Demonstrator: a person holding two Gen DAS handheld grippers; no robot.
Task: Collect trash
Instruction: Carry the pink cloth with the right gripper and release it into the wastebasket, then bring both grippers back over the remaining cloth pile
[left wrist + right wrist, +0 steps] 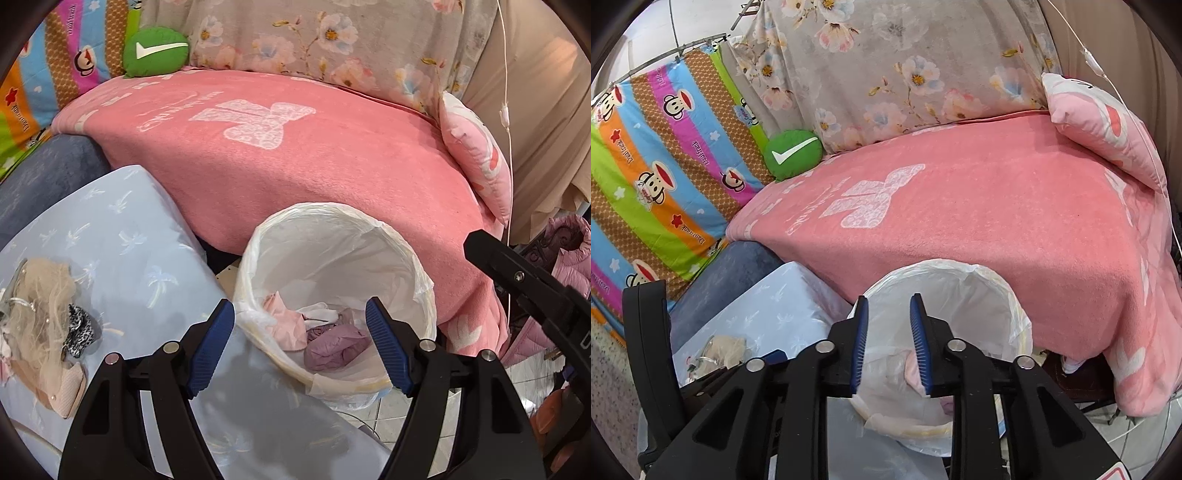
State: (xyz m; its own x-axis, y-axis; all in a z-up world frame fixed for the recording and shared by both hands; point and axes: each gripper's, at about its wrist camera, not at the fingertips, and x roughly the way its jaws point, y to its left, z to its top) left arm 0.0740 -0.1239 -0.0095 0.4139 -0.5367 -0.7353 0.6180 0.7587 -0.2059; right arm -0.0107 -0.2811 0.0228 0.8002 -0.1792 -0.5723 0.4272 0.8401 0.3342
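Note:
A round bin [255,258] lined with a clear plastic bag stands on the floor between the sofa and a light blue table. Inside lie crumpled pink paper [284,319], white paper and a purple wad [334,347]. My left gripper [300,345] is open and empty, its blue pads wide apart just above the bin's near rim. My right gripper [889,341] hovers over the same bin [1015,317], its pads a narrow gap apart and nothing between them. The right gripper's body also shows at the right edge of the left wrist view [517,273].
A pink blanket [295,147] covers the sofa seat behind the bin, with a green cushion [155,51] and a pink pillow [476,155]. The light blue table [129,251] at left holds beige netting [40,295] and a black-and-white scrunchie [79,330]. A white cord [506,110] hangs at right.

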